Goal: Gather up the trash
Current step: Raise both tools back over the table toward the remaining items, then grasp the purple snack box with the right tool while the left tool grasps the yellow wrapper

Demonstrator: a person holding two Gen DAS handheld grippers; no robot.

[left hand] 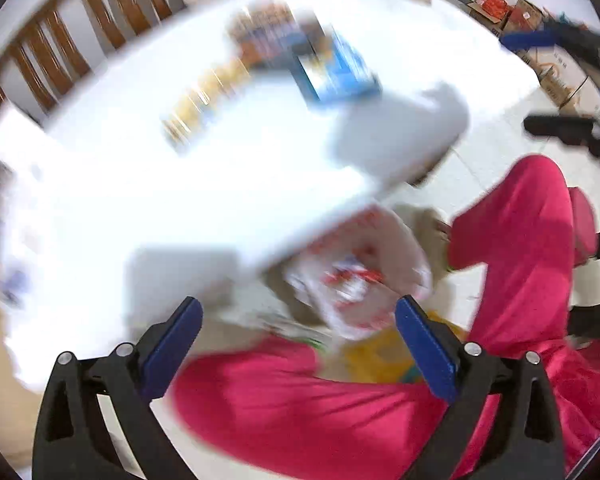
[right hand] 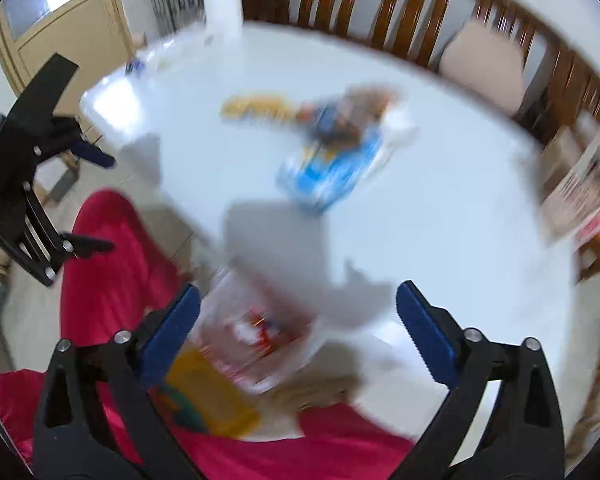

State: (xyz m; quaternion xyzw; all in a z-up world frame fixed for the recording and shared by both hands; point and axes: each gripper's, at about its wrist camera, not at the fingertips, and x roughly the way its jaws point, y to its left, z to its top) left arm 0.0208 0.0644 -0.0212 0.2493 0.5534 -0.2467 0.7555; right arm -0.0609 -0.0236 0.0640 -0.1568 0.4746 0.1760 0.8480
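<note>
Both views are blurred. On the white table (left hand: 140, 168) lie a blue packet (left hand: 336, 68), a yellow wrapper (left hand: 204, 100) and an orange-and-blue packet (left hand: 268, 36). My left gripper (left hand: 298, 300) is open and holds nothing. It hangs over a white plastic bag with red print (left hand: 356, 280) and a yellow thing (left hand: 380, 356) below the table's edge. My right gripper (right hand: 298, 286) is also open and bare, above the same bag (right hand: 260, 332). The blue packet (right hand: 332, 176) and yellow wrapper (right hand: 256, 110) lie further out on the table (right hand: 460, 220). The left gripper (right hand: 106, 204) shows at the left.
The person's pink trousers (left hand: 320, 408) fill the bottom of both views. Wooden chairs (right hand: 420, 12) ring the far side of the table. Cardboard boxes (left hand: 560, 72) stand on the tiled floor at the right. A white upright thing (right hand: 222, 12) stands at the table's far edge.
</note>
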